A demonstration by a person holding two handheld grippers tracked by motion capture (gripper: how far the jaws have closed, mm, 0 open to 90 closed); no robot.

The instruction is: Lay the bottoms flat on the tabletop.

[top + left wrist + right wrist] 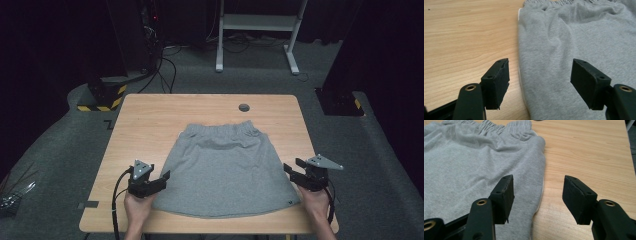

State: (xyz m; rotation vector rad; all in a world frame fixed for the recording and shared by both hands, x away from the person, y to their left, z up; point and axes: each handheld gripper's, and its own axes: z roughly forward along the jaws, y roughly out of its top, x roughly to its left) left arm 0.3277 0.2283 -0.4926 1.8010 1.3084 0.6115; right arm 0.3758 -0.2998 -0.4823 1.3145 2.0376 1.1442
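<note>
We hold both tongs wide, gripping nothing: left tongs (166, 176) at the grey skirt's (223, 167) seven o'clock, right tongs (291, 169) at four; wooden table (150, 120), dark room.

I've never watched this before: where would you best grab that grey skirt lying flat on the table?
Probably at its two side edges near the hem. The grey skirt lies flat, widest at the near end, and each edge sits between open jaws: left gripper coming in from the left, right gripper from the right, low along the table.
</note>
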